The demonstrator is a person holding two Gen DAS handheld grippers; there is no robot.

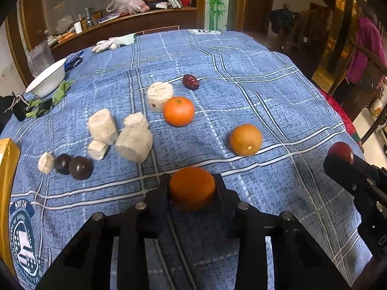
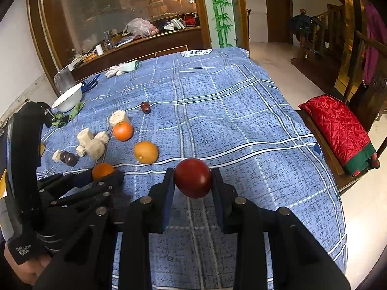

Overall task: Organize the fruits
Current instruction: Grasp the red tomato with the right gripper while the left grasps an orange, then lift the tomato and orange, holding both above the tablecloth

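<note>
At the far left of the tabletop (image 1: 266, 96), which is draped in a blue plaid cloth, a white bowl (image 1: 48, 77) sits tilted beside some green leaves (image 1: 60, 91); what it holds, if anything, cannot be made out from here. Nearer, along the left side, two dark round fruits (image 1: 73, 166) lie touching each other, with pale cut chunks (image 1: 121, 133) scattered just beside them. Moving right, a bright orange (image 1: 179, 111) rests against another pale chunk, and a small red date (image 1: 191, 81) lies just beyond it. A duller orange (image 1: 245, 140) sits alone farther right.

Close in, the left tongs (image 1: 192, 188) are clenched on a third orange, the held orange (image 1: 192, 187), pinched between both fingers just above the cloth. To its right the right tongs (image 2: 193, 178) grip a dark red apple (image 2: 193, 177) the same way, near the tabletop's near edge. A red quilted cushion (image 2: 338, 128) lies on a chair at the far right.
</note>
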